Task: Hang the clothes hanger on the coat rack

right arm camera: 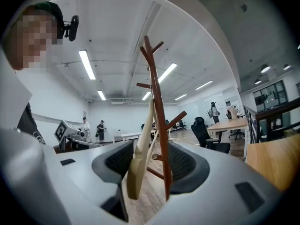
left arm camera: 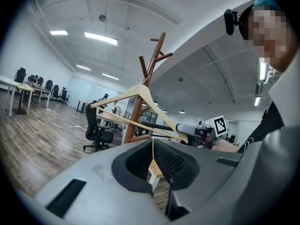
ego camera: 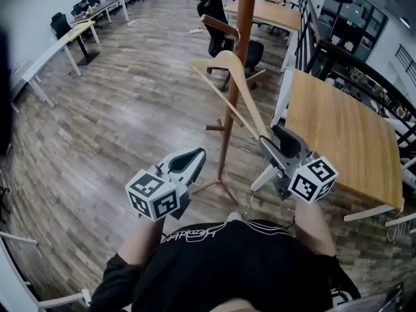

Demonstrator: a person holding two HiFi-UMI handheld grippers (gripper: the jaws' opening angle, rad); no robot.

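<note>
The brown coat rack (ego camera: 225,142) stands just ahead of me, its pole and pegs also in the left gripper view (left arm camera: 149,71) and the right gripper view (right arm camera: 157,107). A pale wooden hanger (ego camera: 229,58) tilts against the pole with its dark hook up by a peg. Its lower end lies between the jaws of my right gripper (ego camera: 278,143), which stand wide apart. In the right gripper view the hanger (right arm camera: 140,149) sits near one pad of that gripper (right arm camera: 145,165) and well clear of the other. My left gripper (ego camera: 197,155) is shut and empty to the left of the pole, holding nothing in its own view (left arm camera: 152,156).
A wooden table (ego camera: 338,135) stands close on the right, with a black railing (ego camera: 364,64) behind it. An office chair (ego camera: 218,12) is behind the rack. Rows of desks (ego camera: 52,51) line the far left. People (right arm camera: 101,128) stand far off.
</note>
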